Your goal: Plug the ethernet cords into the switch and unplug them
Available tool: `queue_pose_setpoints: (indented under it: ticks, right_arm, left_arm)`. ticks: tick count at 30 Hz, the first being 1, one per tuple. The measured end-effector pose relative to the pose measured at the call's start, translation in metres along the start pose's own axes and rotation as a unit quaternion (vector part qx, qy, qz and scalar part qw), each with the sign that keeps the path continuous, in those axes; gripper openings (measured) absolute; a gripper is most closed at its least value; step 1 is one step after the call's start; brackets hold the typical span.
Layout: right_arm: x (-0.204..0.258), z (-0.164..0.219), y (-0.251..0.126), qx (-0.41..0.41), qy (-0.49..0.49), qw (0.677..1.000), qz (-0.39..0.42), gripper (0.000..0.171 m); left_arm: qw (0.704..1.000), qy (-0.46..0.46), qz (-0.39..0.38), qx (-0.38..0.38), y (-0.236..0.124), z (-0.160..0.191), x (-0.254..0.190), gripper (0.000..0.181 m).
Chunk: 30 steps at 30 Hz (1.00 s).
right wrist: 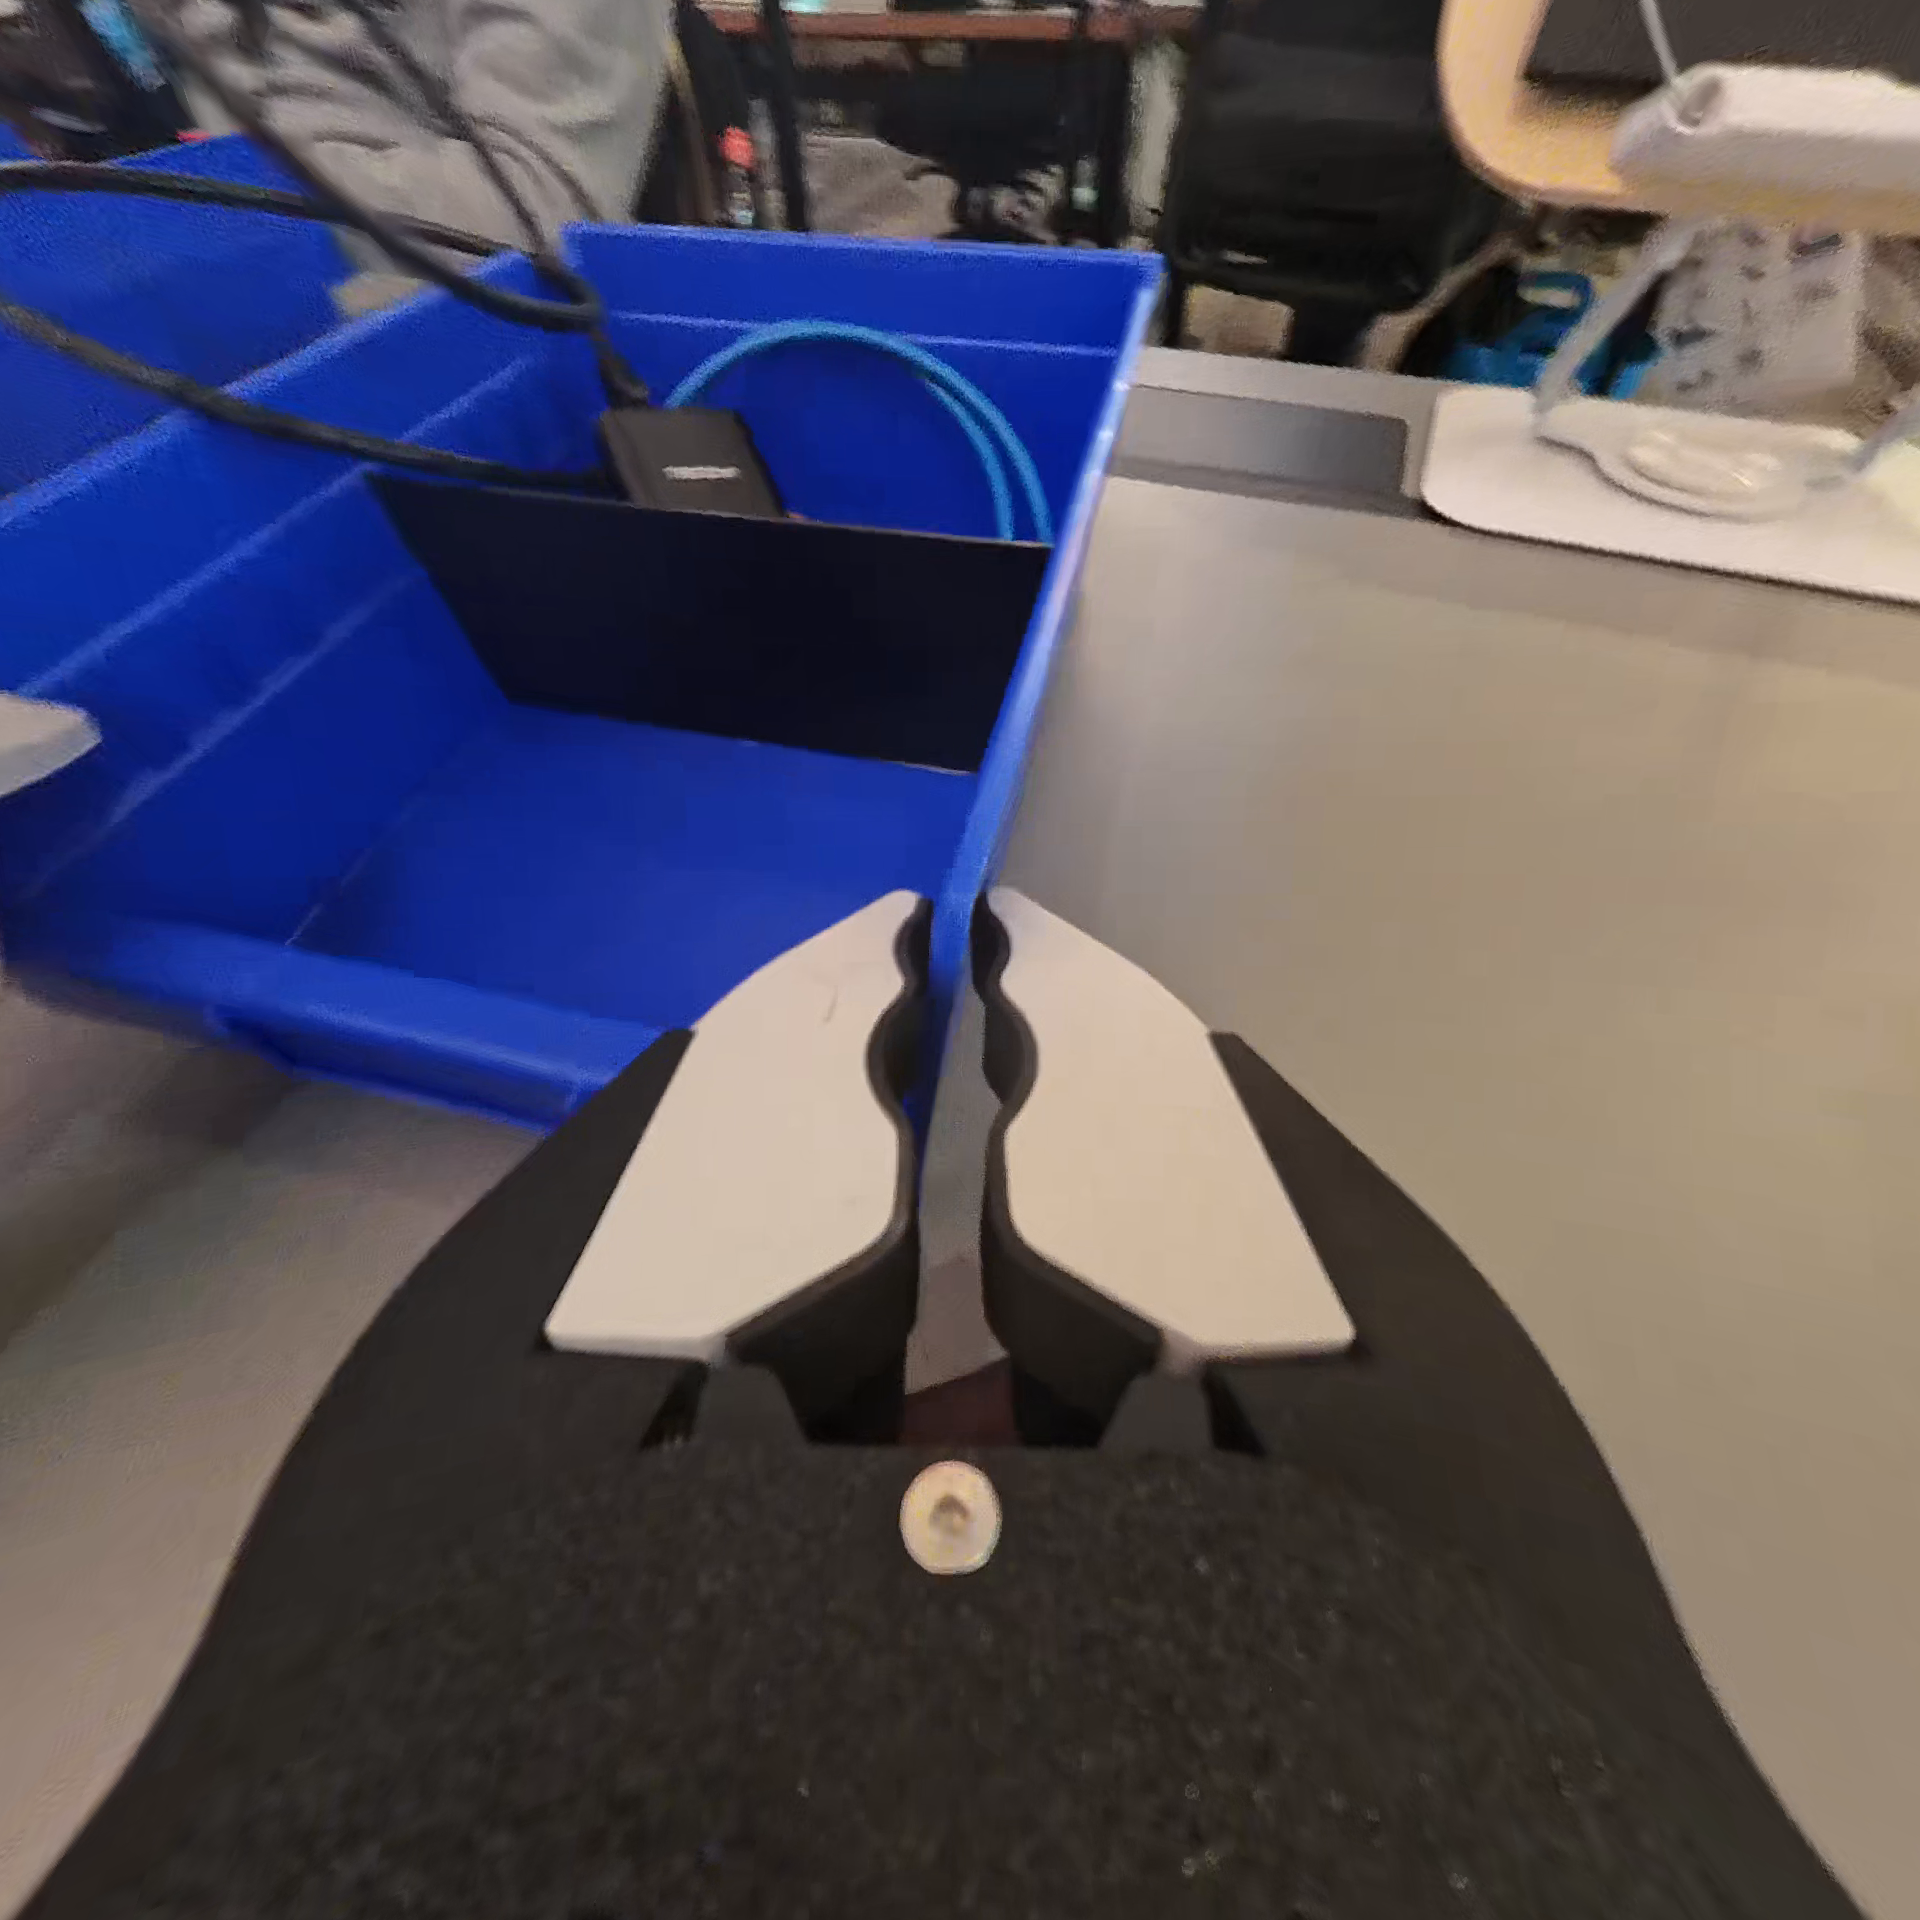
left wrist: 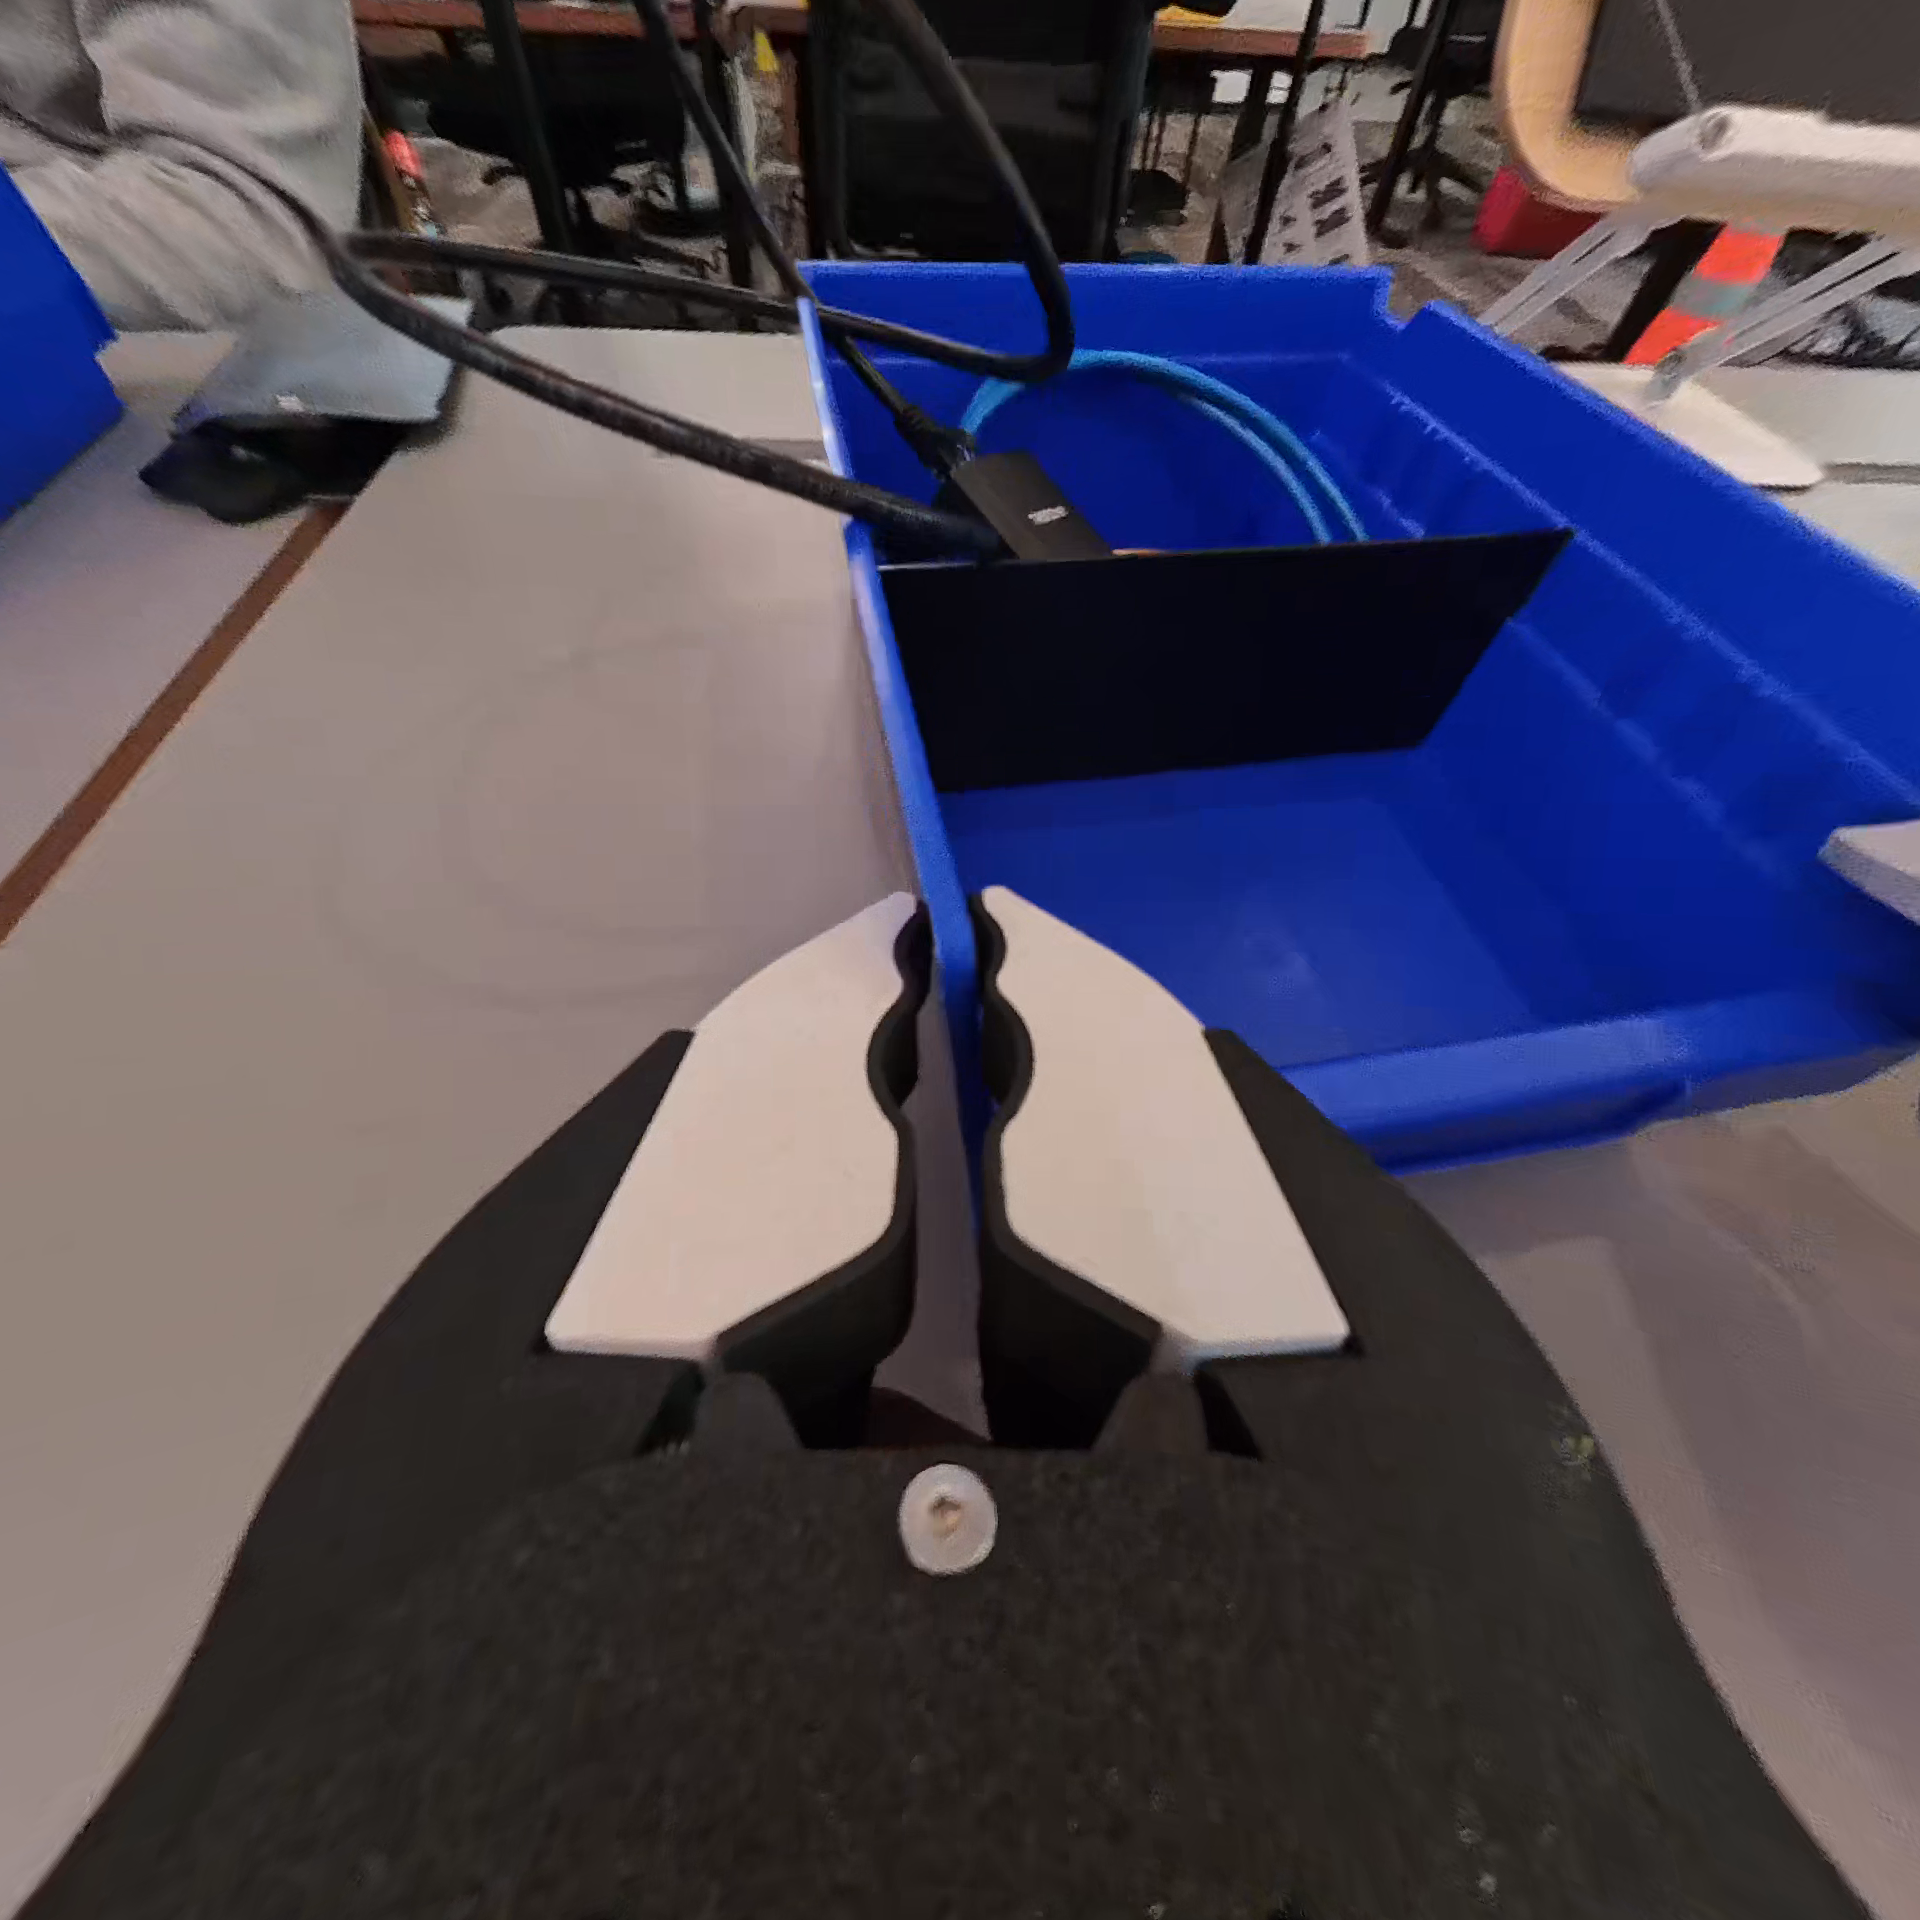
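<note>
A blue bin [left wrist: 1662, 582] stands on the grey table with a black divider [left wrist: 1195, 655] across its middle. Behind the divider lie a small black switch [left wrist: 1039, 509] and a coiled blue ethernet cord [left wrist: 1247, 416]. Black cords [left wrist: 644, 416] run over the bin's far left rim to the switch. My left gripper [left wrist: 948, 904] is shut on the bin's left wall near the front. My right gripper [right wrist: 951, 906] is shut on the bin's right wall [right wrist: 1039, 665]. The right wrist view shows the switch [right wrist: 691, 462], the blue cord [right wrist: 935, 384] and the black cords [right wrist: 260, 416]. The switch's ports are hidden.
A second blue bin [right wrist: 156, 249] stands to the left. A white stand on a flat base [right wrist: 1662, 488] is at the far right. A person in a grey sleeve [left wrist: 156, 156] is at the back left, above a dark object [left wrist: 260, 457] on the table. The gap from one gripper's tips to the other's is roughly 20 centimeters. Left tips and right tips are each some 20 centimeters from the switch [right wrist: 691, 462]. My left wrist view [left wrist: 1028, 506] looks at it from another angle.
</note>
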State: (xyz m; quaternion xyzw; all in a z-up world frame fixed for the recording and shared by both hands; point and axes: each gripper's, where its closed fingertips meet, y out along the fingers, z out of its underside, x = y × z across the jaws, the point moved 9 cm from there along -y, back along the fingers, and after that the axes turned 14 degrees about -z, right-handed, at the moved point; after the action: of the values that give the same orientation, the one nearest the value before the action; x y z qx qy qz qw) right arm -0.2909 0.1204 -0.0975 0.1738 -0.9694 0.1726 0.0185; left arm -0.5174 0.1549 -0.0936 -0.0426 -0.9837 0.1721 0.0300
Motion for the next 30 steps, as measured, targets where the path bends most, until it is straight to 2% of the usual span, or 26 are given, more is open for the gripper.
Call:
queue_pose_setpoints:
  ticks: [2,4,6,7,9,11,13,14,17,19,20,22,27,30]
  right_arm:
    - [-0.007,0.001,-0.016,0.012,-0.022,0.997,-0.067,0.017]
    - [-0.020,0.003,-0.043,0.036,-0.021,0.985,-0.169,0.020]
    - [-0.039,0.010,-0.077,0.062,-0.031,0.959,-0.273,0.030]
    - [-0.055,0.015,-0.095,0.067,-0.044,0.954,-0.288,0.032]
    - [-0.094,0.027,-0.130,0.066,-0.078,0.956,-0.276,0.032]
    - [-0.135,0.032,-0.160,0.049,-0.090,0.966,-0.236,0.032]
    - [-0.173,0.036,-0.188,0.045,-0.076,0.978,-0.191,0.033]
    - [-0.190,0.039,-0.203,0.042,-0.064,0.984,-0.162,0.034]
    - [-0.232,0.057,-0.245,0.017,-0.038,0.993,-0.109,0.034]
    - [-0.250,0.067,-0.262,0.011,-0.036,0.995,-0.090,0.033]
    - [-0.256,0.066,-0.266,0.012,-0.032,0.996,-0.084,0.033]
    - [-0.264,0.060,-0.269,-0.004,-0.021,0.997,-0.077,0.034]
    - [-0.263,0.066,-0.268,0.007,-0.005,0.996,-0.086,0.033]
    - [-0.262,0.067,-0.267,0.008,-0.012,0.997,-0.080,0.031]
  left_arm:
    - [1.000,-0.010,-0.004,0.013,-0.007,-0.002,0.005,0.027]
    - [0.999,0.005,-0.036,0.007,-0.022,-0.009,0.011,0.039]
    - [0.996,0.030,-0.084,-0.024,-0.045,-0.021,0.017,0.044]
    - [0.992,0.054,-0.109,-0.041,-0.057,-0.029,0.018,0.044]
    - [0.978,0.131,-0.147,-0.071,-0.077,-0.041,0.009,0.042]
    - [0.976,0.172,-0.116,-0.073,-0.087,-0.043,-0.020,0.041]
    - [0.989,0.133,-0.047,-0.042,-0.090,-0.035,-0.064,0.041]
    - [0.996,0.090,0.011,-0.022,-0.093,-0.027,-0.094,0.042]
    - [0.983,-0.037,0.176,0.037,-0.110,0.005,-0.184,0.041]
    - [0.969,-0.001,0.239,0.071,-0.121,0.016,-0.230,0.047]
    - [0.970,0.043,0.230,0.067,-0.123,0.018,-0.244,0.049]
    - [0.971,0.086,0.218,0.039,-0.121,0.020,-0.258,0.044]
    - [0.965,0.029,0.248,0.079,-0.103,0.022,-0.258,0.044]
    - [0.974,0.045,0.213,0.066,-0.098,0.021,-0.246,0.045]
